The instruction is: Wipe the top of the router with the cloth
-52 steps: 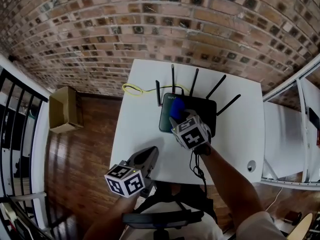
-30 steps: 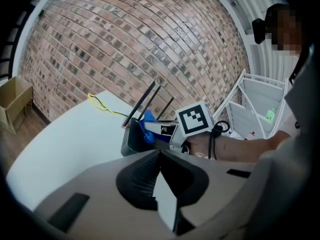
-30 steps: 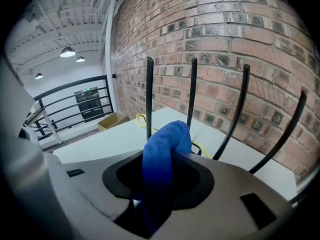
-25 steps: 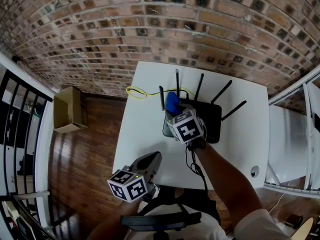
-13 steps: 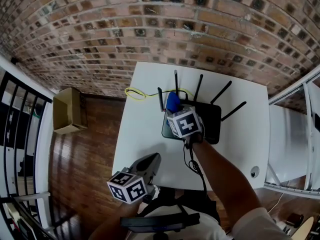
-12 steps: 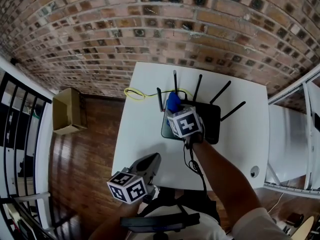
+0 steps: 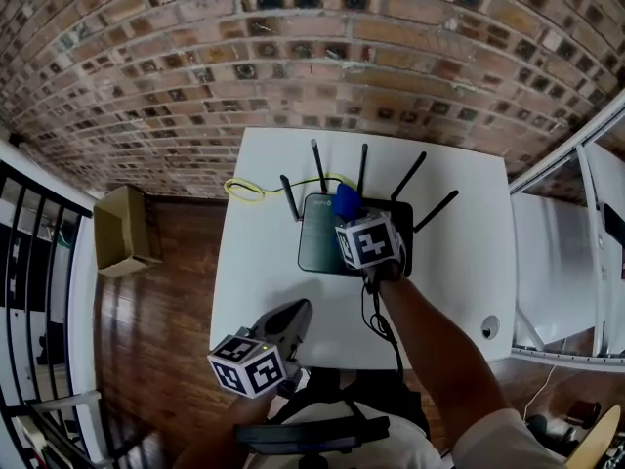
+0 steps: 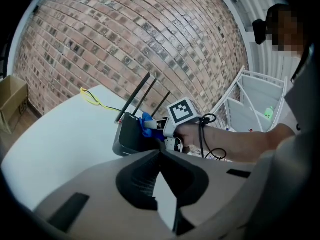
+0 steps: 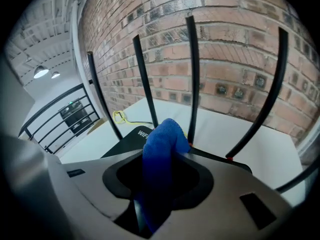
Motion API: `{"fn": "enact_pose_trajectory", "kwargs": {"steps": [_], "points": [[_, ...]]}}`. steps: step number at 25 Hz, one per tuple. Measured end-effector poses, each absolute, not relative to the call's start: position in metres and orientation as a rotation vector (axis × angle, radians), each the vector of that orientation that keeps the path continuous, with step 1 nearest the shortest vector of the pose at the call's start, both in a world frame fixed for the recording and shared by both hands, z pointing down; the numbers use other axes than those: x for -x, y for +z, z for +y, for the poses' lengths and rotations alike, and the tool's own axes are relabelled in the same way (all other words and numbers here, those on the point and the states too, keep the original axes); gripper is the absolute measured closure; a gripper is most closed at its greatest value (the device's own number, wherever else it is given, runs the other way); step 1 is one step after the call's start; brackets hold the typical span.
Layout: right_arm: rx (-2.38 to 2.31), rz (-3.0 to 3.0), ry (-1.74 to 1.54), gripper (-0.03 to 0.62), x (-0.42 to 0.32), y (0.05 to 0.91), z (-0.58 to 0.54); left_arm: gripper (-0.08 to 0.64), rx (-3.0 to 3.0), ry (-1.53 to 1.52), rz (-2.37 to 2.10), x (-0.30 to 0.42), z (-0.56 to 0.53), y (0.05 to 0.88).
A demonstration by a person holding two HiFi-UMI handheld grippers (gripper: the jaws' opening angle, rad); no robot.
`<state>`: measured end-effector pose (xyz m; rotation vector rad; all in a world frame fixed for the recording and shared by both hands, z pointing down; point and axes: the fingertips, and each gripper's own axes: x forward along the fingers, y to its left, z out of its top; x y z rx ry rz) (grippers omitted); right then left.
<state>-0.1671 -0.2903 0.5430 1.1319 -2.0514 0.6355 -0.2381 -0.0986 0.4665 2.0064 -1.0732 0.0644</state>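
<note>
Cardboard box (image 7: 125, 231) on the wooden floor, off the desk's left edge, open top.

White desk (image 7: 256, 262) stands against a brick wall (image 7: 293, 57).

Yellow cable (image 7: 243, 190) lies looped near the desk's far left corner and runs toward the router's back.

Left gripper (image 7: 295, 311) hangs over the desk's near edge, toward the left corner, well apart from the router. In the left gripper view its jaws are pressed together at the tips with nothing between them.

Router (image 7: 322, 247): black, flat, set in the far half of the desk about midway between the left and right edges. Five thin antennas (image 7: 319, 167) stand up along its back and fan outward.

Blue cloth (image 7: 347, 200) sits over the router's back edge, between two of the middle antennas, with its lower end down on the black top. In the right gripper view it rises as a bunched fold out of the jaws.

Right gripper (image 7: 352, 215) is over the router's top, right of centre, pointing at the wall. Its jaws are clamped on the cloth, open only by the thickness of the fold.

Round hole (image 7: 489, 326) in the desk near its near right corner.
</note>
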Motion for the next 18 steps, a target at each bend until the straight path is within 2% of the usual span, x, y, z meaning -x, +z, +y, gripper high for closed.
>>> {"fn": "enact_pose_trajectory", "kwargs": {"steps": [18], "points": [[-1.426, -1.837, 0.73, 0.434, 0.057, 0.541, -0.279, 0.534, -2.052, 0.09, -1.008, 0.203, -0.09, 0.457]]}}
